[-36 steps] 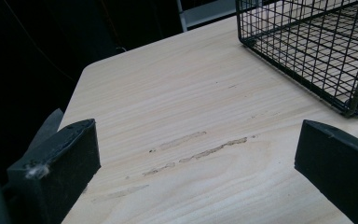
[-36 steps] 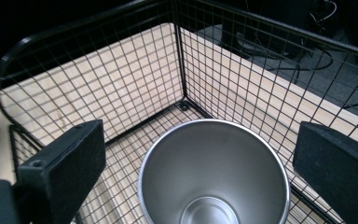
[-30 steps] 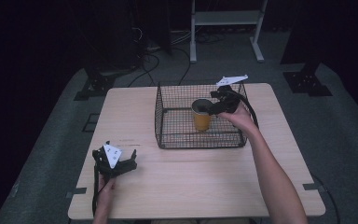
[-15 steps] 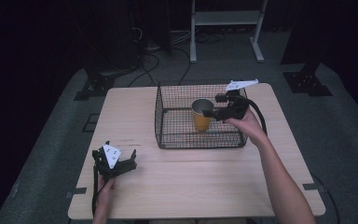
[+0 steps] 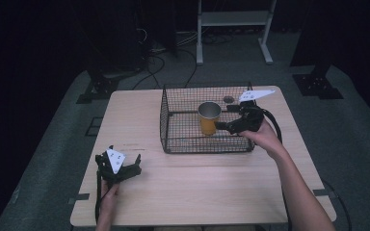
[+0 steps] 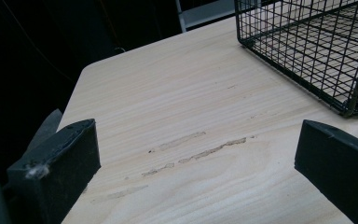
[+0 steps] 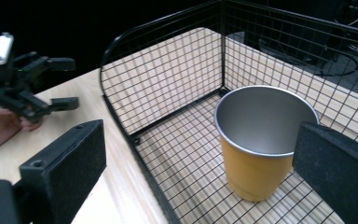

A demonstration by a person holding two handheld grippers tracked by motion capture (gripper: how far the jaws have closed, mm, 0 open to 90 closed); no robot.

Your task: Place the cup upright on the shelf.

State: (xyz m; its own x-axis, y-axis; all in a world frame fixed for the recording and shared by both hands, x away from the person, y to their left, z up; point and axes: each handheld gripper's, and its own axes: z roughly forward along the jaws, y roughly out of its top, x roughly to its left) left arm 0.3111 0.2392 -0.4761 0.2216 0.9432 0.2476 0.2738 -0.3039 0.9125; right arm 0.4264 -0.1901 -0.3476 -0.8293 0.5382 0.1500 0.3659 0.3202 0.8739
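Pale wood with a fine straight grain makes up the surface (image 5: 197, 192), and the left gripper view adds faint scuffed streaks ahead of the left gripper (image 6: 198, 154), marks too small to read from the high view. That gripper is released, its blunt black jaws set wide apart over bare wood, with a corner of the black wire basket (image 6: 317, 51) ahead of it and to its right.

From the high view the right gripper (image 5: 227, 127) reaches in over the basket's (image 5: 183, 144) near right corner, just beside the cup (image 5: 209, 118). The right gripper view shows more: the cup (image 7: 256, 140) is a tapered round shape with an orange outer wall and a dull silver-grey inside and rim, standing upright on the basket's (image 7: 177, 154) grid floor. It sits between the jaws, closer to the right-hand one. The right gripper (image 7: 198, 163) is released too, the jaws apart and, as far as can be seen, clear of the cup. Beyond its left-hand jaw the other gripper rests in a hand (image 7: 0, 123).
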